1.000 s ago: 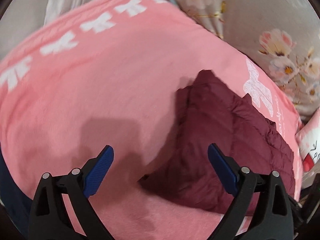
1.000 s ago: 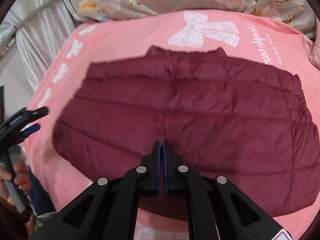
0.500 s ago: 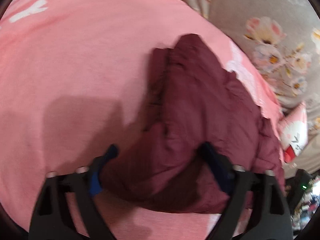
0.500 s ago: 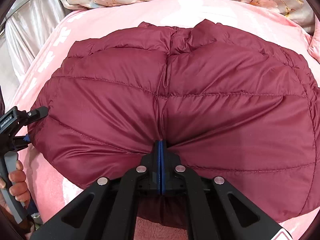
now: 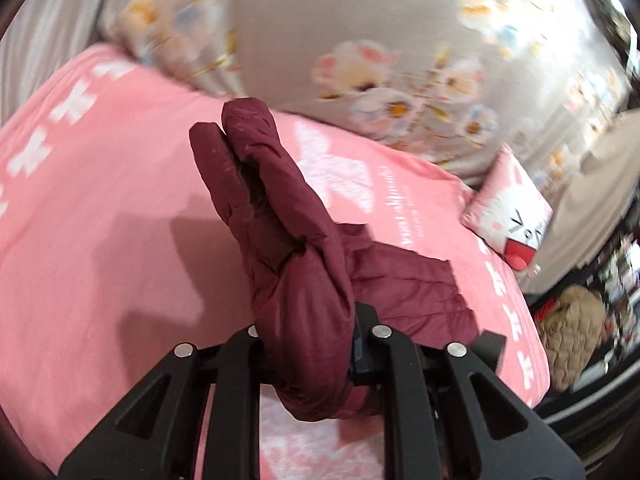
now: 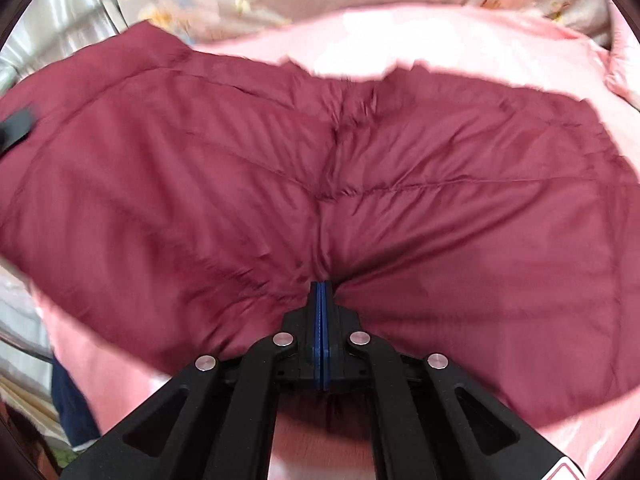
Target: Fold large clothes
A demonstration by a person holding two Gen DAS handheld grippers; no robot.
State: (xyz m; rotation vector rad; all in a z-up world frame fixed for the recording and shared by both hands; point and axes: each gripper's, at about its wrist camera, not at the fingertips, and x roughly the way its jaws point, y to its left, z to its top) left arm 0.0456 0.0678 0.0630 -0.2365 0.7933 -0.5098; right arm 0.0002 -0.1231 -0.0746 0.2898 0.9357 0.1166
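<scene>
Left tool [image 5: 308,344]: its two black arms are pinching a thick fold of the maroon puffer jacket [image 5: 280,232], and the fabric is standing up in a ridge running away from the camera.
Right tool [image 6: 321,300]: its blue pads are pressing together on the near edge of the jacket [image 6: 280,184], with creases radiating from the pinch.
Jacket: it is hanging spread wide between both tools above the pink blanket [image 5: 100,208], its far part trailing onto it.
Blanket: it is covering the bed, white bow prints along its left edge.
Floral bedding [image 5: 360,40]: it is lying at the far side.
Cartoon-face cushion [image 5: 512,220]: it is sitting at the blanket's right edge.
</scene>
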